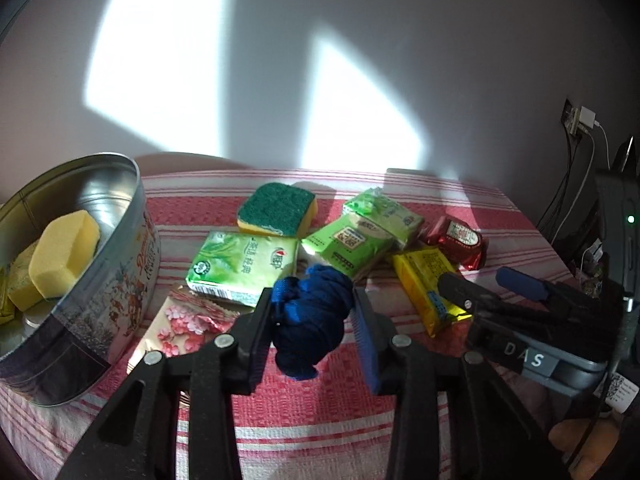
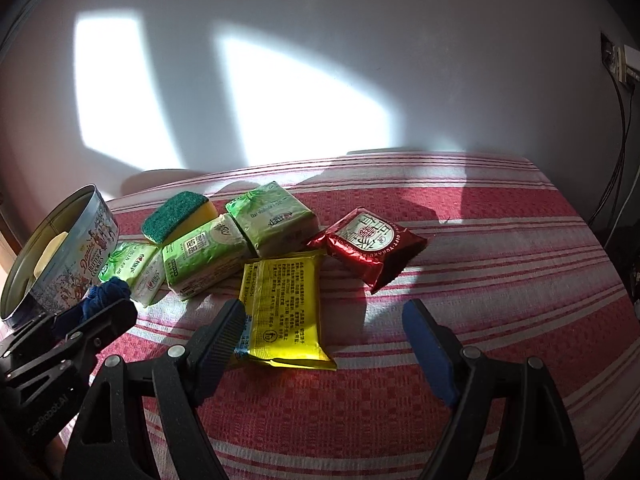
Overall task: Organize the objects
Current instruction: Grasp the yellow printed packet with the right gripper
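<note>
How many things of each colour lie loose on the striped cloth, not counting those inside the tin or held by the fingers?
Green tissue packs: 3
Green and yellow sponge: 1
Yellow packet: 1
Red packet: 1
Pink flowered packet: 1
Total: 7

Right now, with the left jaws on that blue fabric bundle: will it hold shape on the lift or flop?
Probably flops. The blue fabric bundle looks like soft, knotted cloth, bulging out above and below the left gripper, so loose ends may sag or trail. It looks light for its size. Slipping seems unlikely, since the cloth squashes between the pads, and it should not roll once dropped in the tin.
</note>
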